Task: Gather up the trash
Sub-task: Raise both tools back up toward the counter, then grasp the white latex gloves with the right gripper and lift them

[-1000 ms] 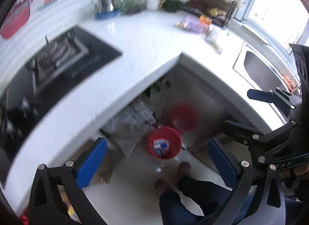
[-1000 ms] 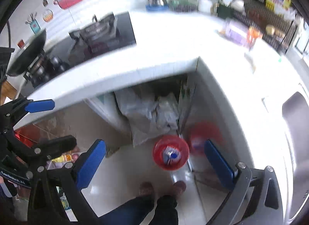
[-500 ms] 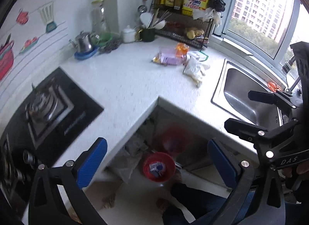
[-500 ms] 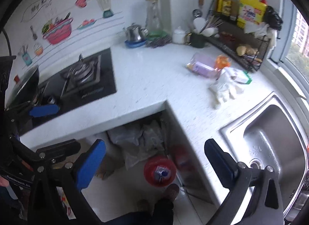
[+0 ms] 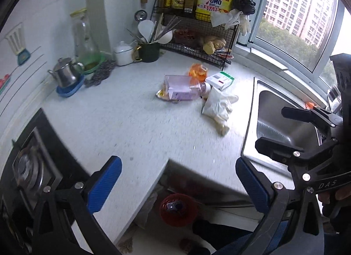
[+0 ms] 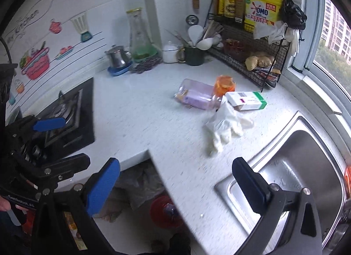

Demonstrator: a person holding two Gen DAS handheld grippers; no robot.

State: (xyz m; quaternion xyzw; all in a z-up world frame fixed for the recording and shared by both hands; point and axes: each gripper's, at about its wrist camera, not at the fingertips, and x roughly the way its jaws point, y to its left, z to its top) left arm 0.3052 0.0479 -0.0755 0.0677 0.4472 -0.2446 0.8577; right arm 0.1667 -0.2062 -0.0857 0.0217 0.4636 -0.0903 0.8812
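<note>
Hovering over the counter (image 5: pixel 131 128), 2 grippers, left (image 5: pixel 175 186) and right (image 6: pixel 175 183), gape wide, holding nothing.
Trash lies together: 1 glove (image 6: pixel 223 126), 1 box (image 6: pixel 246 101), 1 purple bottle (image 5: pixel 182 89), 1 orange wrapper (image 5: pixel 198 71).

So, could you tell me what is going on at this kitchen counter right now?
A person is collecting trash with two handheld grippers. Both the left gripper and the right gripper are open and empty, held above the white counter. A purple bottle, an orange wrapper, a small box and a white glove lie clustered near the sink. A red bin on the floor already holds something.
</note>
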